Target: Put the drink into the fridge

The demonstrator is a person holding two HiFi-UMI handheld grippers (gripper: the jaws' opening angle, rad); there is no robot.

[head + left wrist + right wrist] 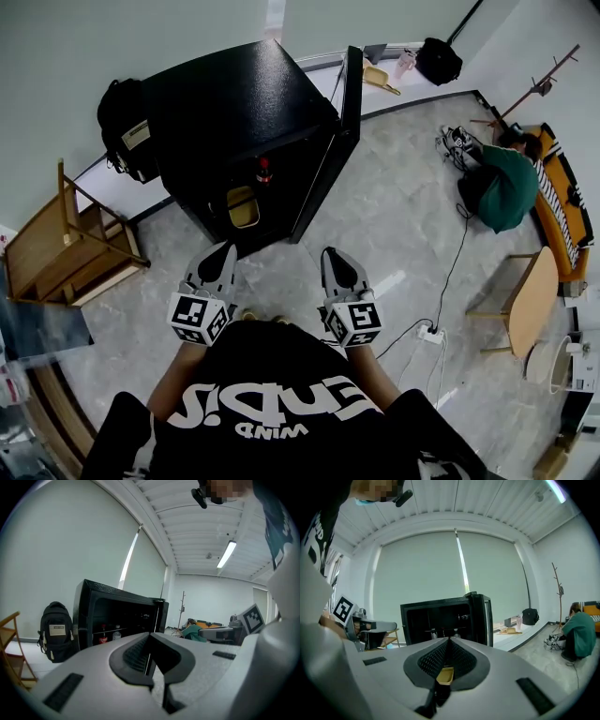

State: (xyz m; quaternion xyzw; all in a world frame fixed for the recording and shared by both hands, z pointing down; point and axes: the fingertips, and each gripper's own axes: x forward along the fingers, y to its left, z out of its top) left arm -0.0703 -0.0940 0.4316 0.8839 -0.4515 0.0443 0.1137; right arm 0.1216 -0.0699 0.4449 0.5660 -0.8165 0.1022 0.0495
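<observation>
**Floor** (394,225): pale stone, and everything listed stands on it. No desk is in use.

**Fridge** (234,103): black and low, set ahead of the person, with the open front turned toward the tongs.

**Door** (342,141): swung wide to the right side of the fridge and standing well clear of the opening.

**Chair** (66,244): wooden, to the left and apart from the fridge.

**Backpack** (120,122): black, set against the fridge's left wall.

**Left tongs** (223,251): held low in front of the opening. The jaws are seen closed together with nothing between them.

**Right tongs** (332,255): held level with the left pair and nearer the door. The jaws are likewise pressed together and nothing is carried.

**Drink** (263,172): a red-capped, red-labelled bottle standing upright on the shelf inside the fridge. It is touched by neither pair of tongs.

**Clear bottle** (116,633): placed just beside the drink on the same shelf.

**Yellow tray** (242,207): seen in the lower compartment, below the shelf.

**Handling note:** the placing is judged done, since the drink is already shelved and released. Only the door appears left to be shut. The right tongs are better placed for this. The closed jaws are best laid flat on the door's outer face, away from the hinge. The swing should be kept slow and even so that the upright bottles are not jolted over. The left tongs should be kept out of the opening until the door is home.
</observation>
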